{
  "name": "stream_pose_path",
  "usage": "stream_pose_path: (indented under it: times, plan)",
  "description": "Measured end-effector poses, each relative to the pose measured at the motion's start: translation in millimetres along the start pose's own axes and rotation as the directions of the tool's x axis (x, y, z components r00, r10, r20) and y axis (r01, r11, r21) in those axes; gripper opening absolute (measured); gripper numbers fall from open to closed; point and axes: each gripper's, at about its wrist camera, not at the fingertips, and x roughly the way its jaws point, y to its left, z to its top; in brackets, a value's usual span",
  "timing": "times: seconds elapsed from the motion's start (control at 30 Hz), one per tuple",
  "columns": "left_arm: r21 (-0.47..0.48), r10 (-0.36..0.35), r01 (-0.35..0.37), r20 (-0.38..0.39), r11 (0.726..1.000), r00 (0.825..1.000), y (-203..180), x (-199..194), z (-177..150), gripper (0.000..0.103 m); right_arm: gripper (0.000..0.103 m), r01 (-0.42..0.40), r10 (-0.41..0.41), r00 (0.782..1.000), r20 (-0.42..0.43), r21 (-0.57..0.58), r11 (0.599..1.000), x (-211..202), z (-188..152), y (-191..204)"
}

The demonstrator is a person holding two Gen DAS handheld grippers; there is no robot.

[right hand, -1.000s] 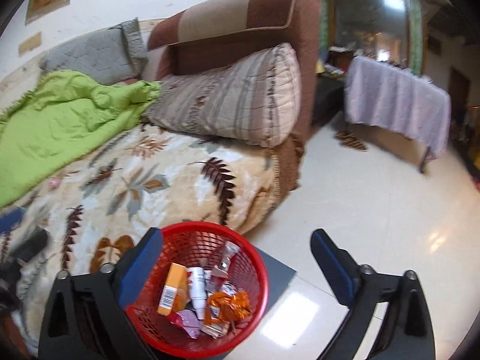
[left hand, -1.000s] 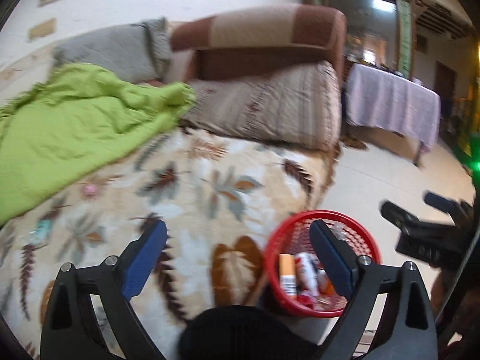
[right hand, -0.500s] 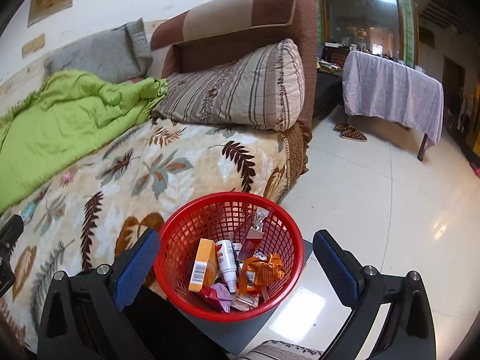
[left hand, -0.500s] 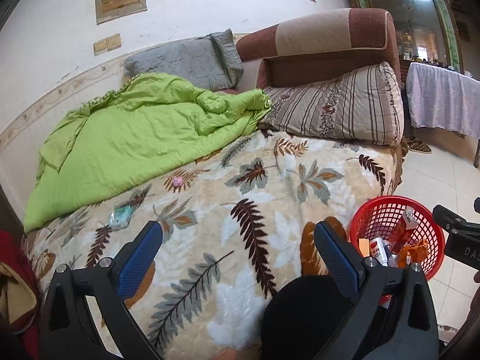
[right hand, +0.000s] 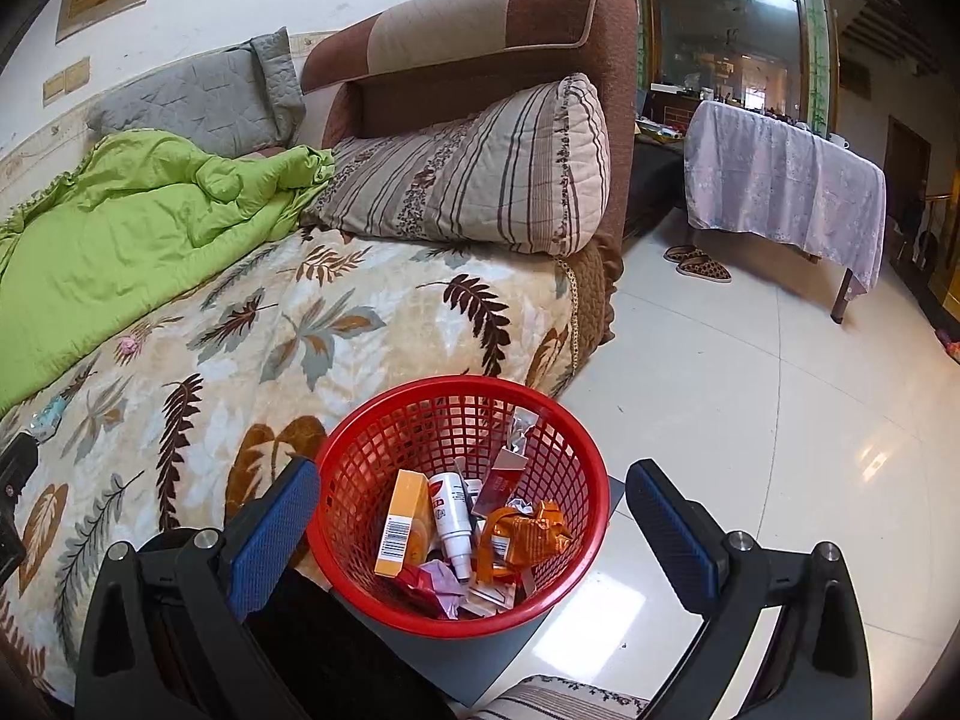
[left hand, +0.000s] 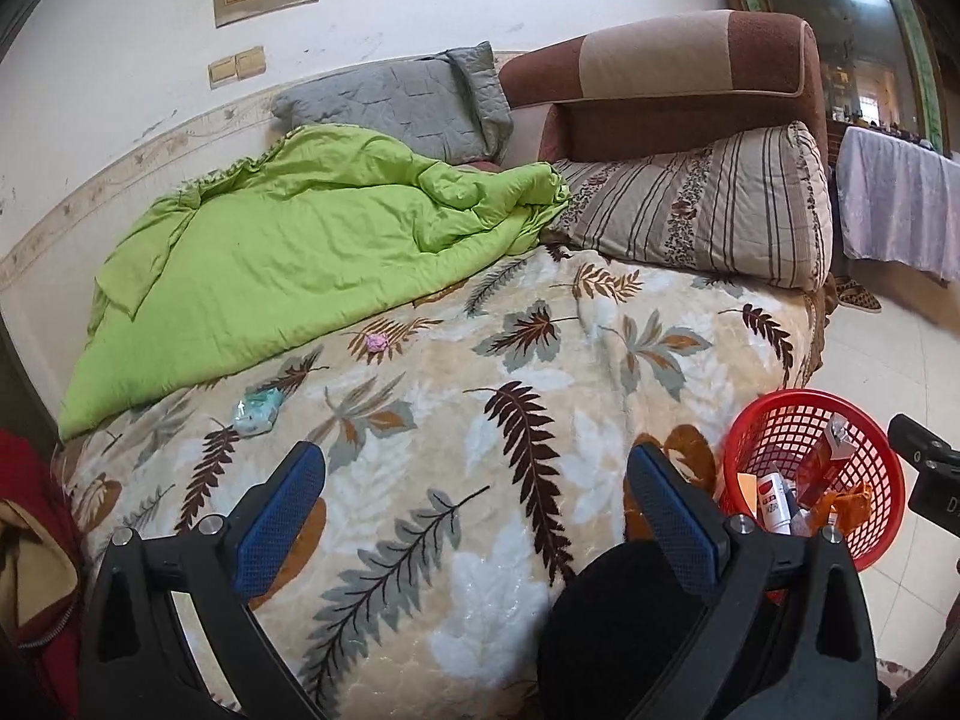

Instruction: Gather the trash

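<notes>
On the leaf-patterned blanket lie a crumpled pink scrap and a pale teal wrapper, both well ahead of my left gripper. Its jaws are open, with nothing between them. At the bed's near corner stands a red mesh basket. My right gripper hovers open over this basket, holding nothing. Inside are an orange box, a white bottle, an orange wrapper and other scraps. From the right wrist, the pink scrap and teal wrapper show far left.
A green quilt covers the bed's back left. A striped pillow and a grey pillow lean on the brown headboard. The basket rests on a grey board. Tiled floor, slippers and a cloth-covered table lie right.
The left gripper's view swung left from the basket onto the bed, then held still. The right gripper shifted so the basket sits centred between its fingers, then stayed put.
</notes>
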Motion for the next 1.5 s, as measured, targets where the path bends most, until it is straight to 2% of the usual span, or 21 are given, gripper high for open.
stream_pose_path:
  times: [0.23, 0.93, 1.5]
  plan:
    - [-0.02, -0.021, 0.021, -0.011, 1.0, 1.0, 2.9, 2.1, -1.4, 0.1, 0.103, 0.003, -0.003, 1.0, -0.011, 0.003, 1.0, 3.1, -1.7, -1.7]
    - [-0.02, -0.021, 0.021, -0.013, 1.0, 1.0, 3.5, 3.9, -2.2, 0.1, 0.103, -0.012, 0.012, 1.0, -0.007, -0.011, 1.0, 7.3, 1.3, 6.7]
    - [-0.029, -0.015, 0.015, -0.016, 0.999, 1.0, 6.9, 9.3, -9.5, 0.1, 0.103, -0.051, 0.053, 0.998, 0.019, -0.075, 0.996, -4.0, -1.5, 24.9]
